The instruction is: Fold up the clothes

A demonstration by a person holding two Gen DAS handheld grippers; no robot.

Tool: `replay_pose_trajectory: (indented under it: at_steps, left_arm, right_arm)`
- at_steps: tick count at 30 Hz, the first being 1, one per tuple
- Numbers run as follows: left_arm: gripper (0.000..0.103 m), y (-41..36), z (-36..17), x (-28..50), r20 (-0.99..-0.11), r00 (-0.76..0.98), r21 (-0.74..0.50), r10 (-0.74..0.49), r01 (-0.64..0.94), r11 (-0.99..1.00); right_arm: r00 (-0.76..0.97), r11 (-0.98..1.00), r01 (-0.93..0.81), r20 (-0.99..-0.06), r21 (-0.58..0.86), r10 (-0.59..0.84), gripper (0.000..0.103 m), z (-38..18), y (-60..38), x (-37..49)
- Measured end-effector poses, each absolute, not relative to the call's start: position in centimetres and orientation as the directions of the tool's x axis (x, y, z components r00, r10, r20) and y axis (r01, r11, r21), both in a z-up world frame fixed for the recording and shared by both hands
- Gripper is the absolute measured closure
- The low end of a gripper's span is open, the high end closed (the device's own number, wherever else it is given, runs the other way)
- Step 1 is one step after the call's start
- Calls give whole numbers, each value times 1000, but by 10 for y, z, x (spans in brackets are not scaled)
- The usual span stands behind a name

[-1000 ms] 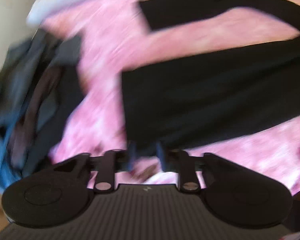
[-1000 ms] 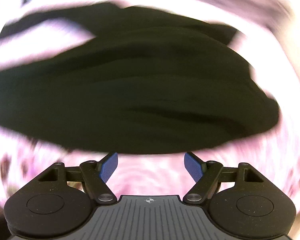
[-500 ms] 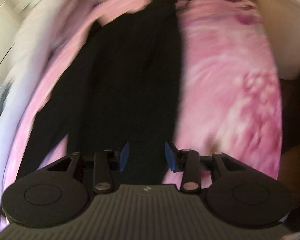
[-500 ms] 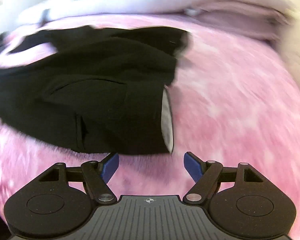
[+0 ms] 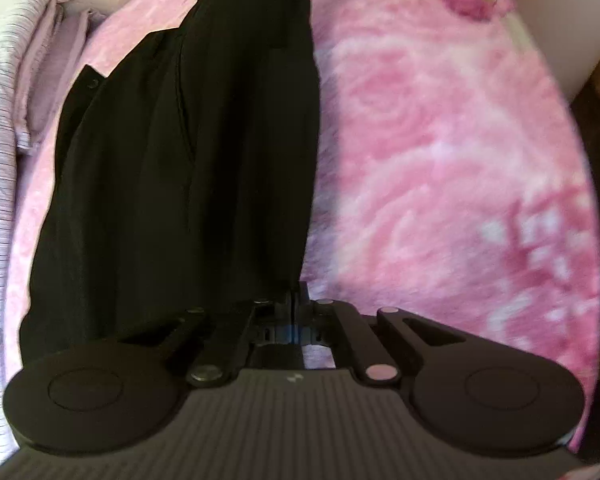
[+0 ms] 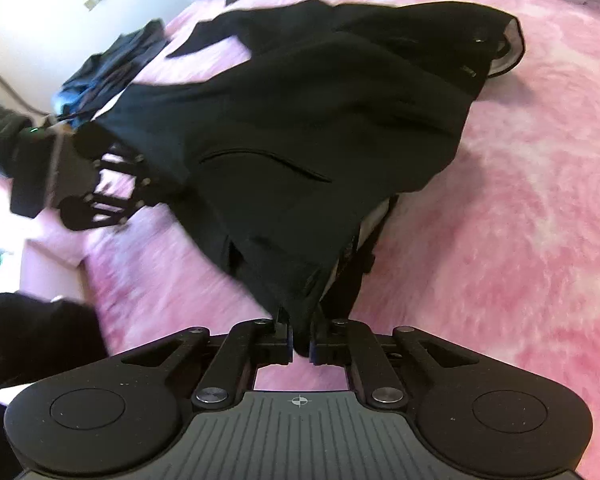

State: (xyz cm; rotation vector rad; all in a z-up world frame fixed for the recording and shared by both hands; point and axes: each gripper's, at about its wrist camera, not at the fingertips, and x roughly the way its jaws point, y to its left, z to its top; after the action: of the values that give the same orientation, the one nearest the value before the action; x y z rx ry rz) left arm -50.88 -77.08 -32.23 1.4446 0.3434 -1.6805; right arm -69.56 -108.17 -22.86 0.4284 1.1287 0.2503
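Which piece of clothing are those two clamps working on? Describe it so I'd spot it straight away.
Start from the pink floral blanket covering the bed. Spread across its middle lies a black garment, with the right gripper shut on its near edge and the left gripper at another edge. Unlike the bluish clothes heap at the bed's far corner, it is black, with a slit pocket.

left wrist: looks steeply down, close over black garment [image 5: 204, 160]
right wrist: steeply down, close
shared: garment, pink blanket [image 6: 520, 200]
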Motion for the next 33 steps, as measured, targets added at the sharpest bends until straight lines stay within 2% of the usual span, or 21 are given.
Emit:
replay_pose_trajectory:
  at_steps: [6, 10, 12, 15, 18, 21, 26, 27, 29, 33]
  left_arm:
    - [103, -751, -307, -519, -943, -57, 182, -326, 735, -654]
    - [103, -747, -307, -522, -962, -92, 106, -257, 741, -663]
    - [95, -752, -306, -520, -970, -108, 65, -217, 747, -662]
    - [91, -749, -285, -509, -963, -149, 31, -223, 763, -645]
    - [90, -759, -266, -488, -947, -156, 44, -279, 800, -598]
    - [85, -780, -253, -459, -924, -129, 89, -360, 843, -530]
    - [76, -843, -245, -420, -853, -53, 212, -520, 874, -437]
    - [71, -860, -244, -417, -838, -52, 222, -544, 877, -426]
    - [61, -895, -241, -413, -808, -53, 237, -587, 883, -405]
    - [57, -957, -231, -419, -769, -107, 225, -631, 877, -424]
  right_arm:
    - [268, 822, -2, -792, 569, 549, 99, -222, -1062, -715]
    - [259, 787, 104, -780, 609, 570, 98, -241, -1052, -731]
    - [279, 760, 161, -767, 630, 577, 98, -246, -1052, -736]
    - [279, 750, 204, -771, 630, 572, 98, -240, -1058, -743]
    - [230, 779, 226, -809, 585, 541, 97, -230, -1063, -750]
    - [295, 793, 295, -840, 533, 455, 92, -211, -1081, -752]
    - [460, 778, 483, -873, 402, 166, 91, -188, -1111, -731]
    - [475, 769, 512, -872, 382, 118, 91, -189, -1113, -724]
    - [488, 755, 539, -869, 374, 82, 91, -197, -1112, -707]
    - [496, 736, 551, -863, 394, 91, 90, -223, -1112, -683]
